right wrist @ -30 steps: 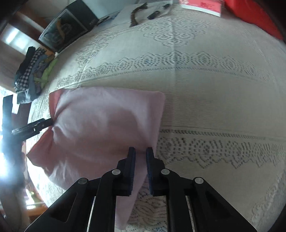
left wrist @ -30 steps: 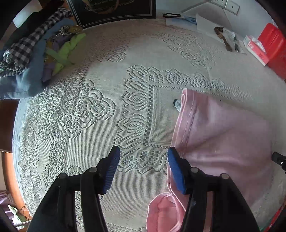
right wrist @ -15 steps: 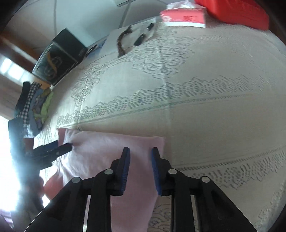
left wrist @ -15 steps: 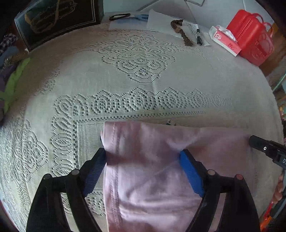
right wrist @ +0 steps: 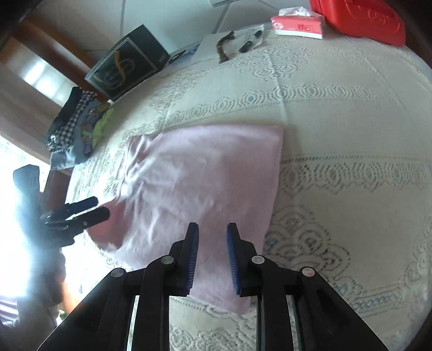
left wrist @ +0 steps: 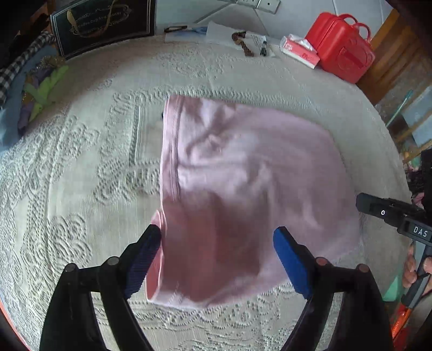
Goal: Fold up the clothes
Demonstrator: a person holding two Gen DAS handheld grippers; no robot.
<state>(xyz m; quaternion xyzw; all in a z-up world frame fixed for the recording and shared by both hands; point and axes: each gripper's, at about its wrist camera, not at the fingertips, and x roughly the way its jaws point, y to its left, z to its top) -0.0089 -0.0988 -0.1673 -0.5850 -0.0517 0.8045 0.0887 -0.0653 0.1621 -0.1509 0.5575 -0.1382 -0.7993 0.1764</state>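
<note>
Pink garment (left wrist: 243, 175) now flat on tablecloth (left wrist: 81, 162) — both jaws released (right's just widened)

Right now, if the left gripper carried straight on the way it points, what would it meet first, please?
Most likely the pink garment lying on the lace tablecloth; the left gripper is open above it, though depth is unclear.

A cream lace tablecloth (left wrist: 89, 151) covers the tabletop. At the far edge a black gift box (left wrist: 104, 23) with gold lettering stands upright, leaning back. To its right lie scissors (left wrist: 175, 27), white papers (left wrist: 220, 31), a brown beaded string (left wrist: 243, 44) and a dark marker (left wrist: 263, 48) (both resting on the papers). A red-and-white tissue box (left wrist: 299, 51) sits just beside a red plastic case (left wrist: 343, 55) with handles.
</note>
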